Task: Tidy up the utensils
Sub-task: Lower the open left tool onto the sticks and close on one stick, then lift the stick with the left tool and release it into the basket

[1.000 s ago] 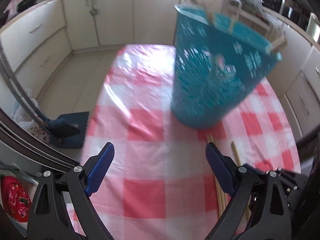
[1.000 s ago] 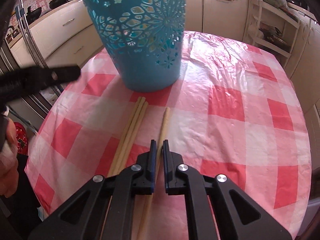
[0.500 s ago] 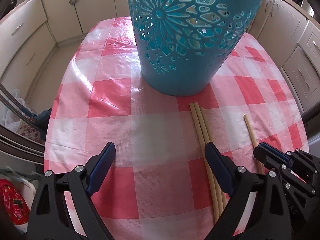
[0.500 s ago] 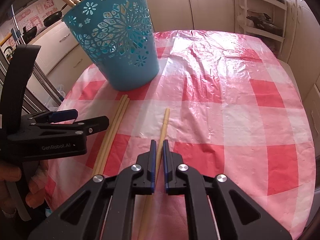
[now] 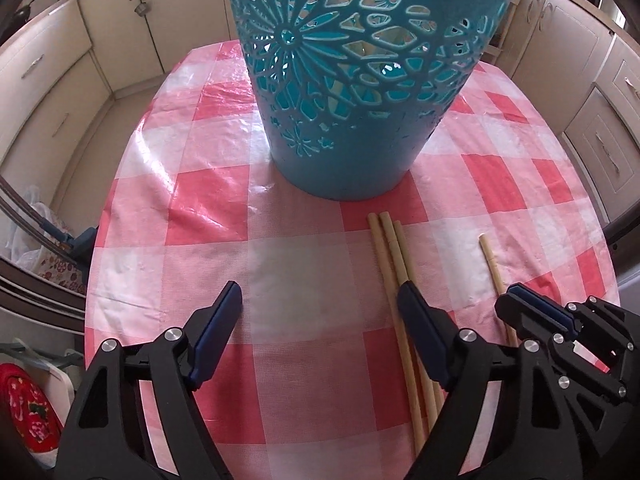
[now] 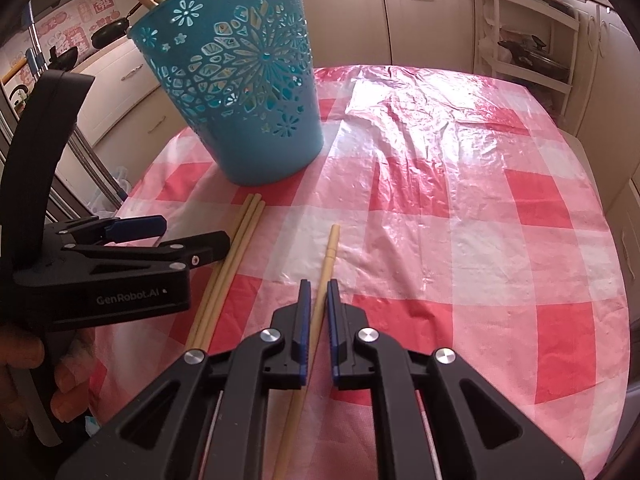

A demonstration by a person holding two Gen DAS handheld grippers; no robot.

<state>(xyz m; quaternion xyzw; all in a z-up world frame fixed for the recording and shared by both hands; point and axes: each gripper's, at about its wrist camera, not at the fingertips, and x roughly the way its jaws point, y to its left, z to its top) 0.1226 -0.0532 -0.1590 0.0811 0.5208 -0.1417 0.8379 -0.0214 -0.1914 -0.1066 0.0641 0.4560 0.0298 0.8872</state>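
Observation:
A blue cut-out basket (image 5: 352,80) stands on the red-checked tablecloth (image 5: 208,208) and holds several wooden chopsticks; it also shows in the right wrist view (image 6: 248,92). Three chopsticks (image 5: 390,256) lie side by side in front of it, also in the right wrist view (image 6: 236,244). A single chopstick (image 6: 329,256) lies to their right (image 5: 491,264). My left gripper (image 5: 320,300) is open and empty, its right finger over the three chopsticks. My right gripper (image 6: 317,292) has its jaws a narrow gap apart, straddling the single chopstick, not visibly clamping it.
Cream kitchen cabinets (image 5: 60,72) surround the table. A white shelf rack (image 6: 532,40) stands at the back right. The table edge (image 6: 616,264) curves close on the right. A red bag (image 5: 28,412) sits low on the left.
My left gripper has moved closer to the basket and lower, beside the three chopsticks. My right gripper's jaws have parted slightly around the single chopstick.

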